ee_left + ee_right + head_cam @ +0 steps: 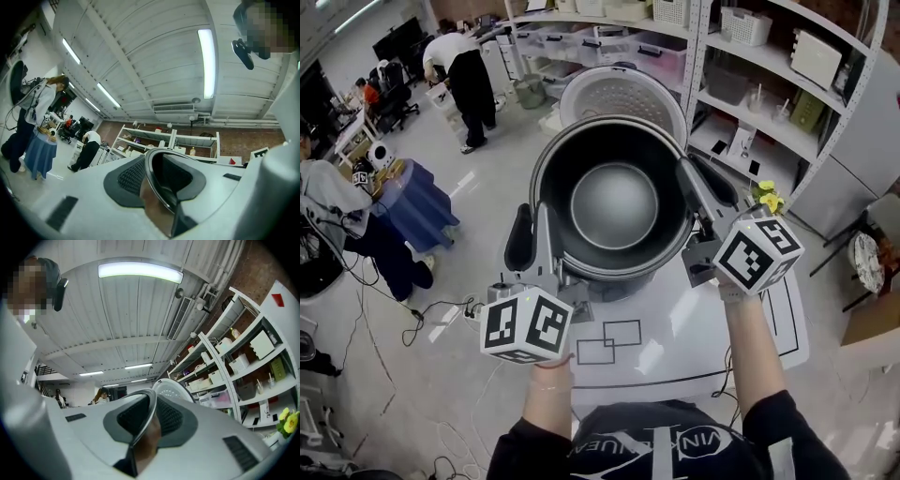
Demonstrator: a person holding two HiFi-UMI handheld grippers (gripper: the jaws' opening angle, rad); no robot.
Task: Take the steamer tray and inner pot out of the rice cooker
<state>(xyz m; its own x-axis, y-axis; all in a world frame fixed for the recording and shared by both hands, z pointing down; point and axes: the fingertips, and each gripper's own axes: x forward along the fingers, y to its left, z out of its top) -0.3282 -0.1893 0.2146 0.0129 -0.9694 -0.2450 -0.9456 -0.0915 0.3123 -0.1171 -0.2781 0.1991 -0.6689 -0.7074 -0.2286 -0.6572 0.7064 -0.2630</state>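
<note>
The inner pot [614, 202], dark with a grey bottom, hangs high above the white table [675, 352], close under the head camera. My left gripper [536, 230] is shut on its left rim and my right gripper [705, 187] is shut on its right rim. In the left gripper view the rim [152, 180] runs between the pads of the left gripper [157, 166]. The right gripper view shows the rim [146, 420] pinched in the right gripper [150, 413]. Behind the pot stands a white perforated round lid [623, 94]. The cooker body is hidden under the pot.
Metal shelves [769, 84] with boxes line the back and right. Yellow flowers [767, 198] sit at the table's right side. A person [464, 75] stands far left, and another is beside a blue-draped table [417, 206]. Cables lie on the floor at the left.
</note>
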